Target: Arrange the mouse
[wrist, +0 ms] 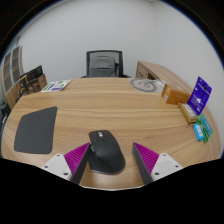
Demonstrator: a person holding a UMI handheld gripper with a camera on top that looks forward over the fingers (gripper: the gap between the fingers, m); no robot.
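Observation:
A black computer mouse [106,150] lies on the wooden table [120,105], between my two fingers. My gripper [112,160] is open: the left purple pad [76,157] is close against the mouse's left side, the right pad [149,157] stands apart with a clear gap of table between it and the mouse. A dark grey mouse mat [36,130] lies on the table to the left, beyond the left finger.
A black office chair [103,64] stands behind the table's far edge. Books [27,82] and papers [56,86] are at the far left. A wooden stand [152,72], a purple box [199,95] and small items [203,127] are at the right.

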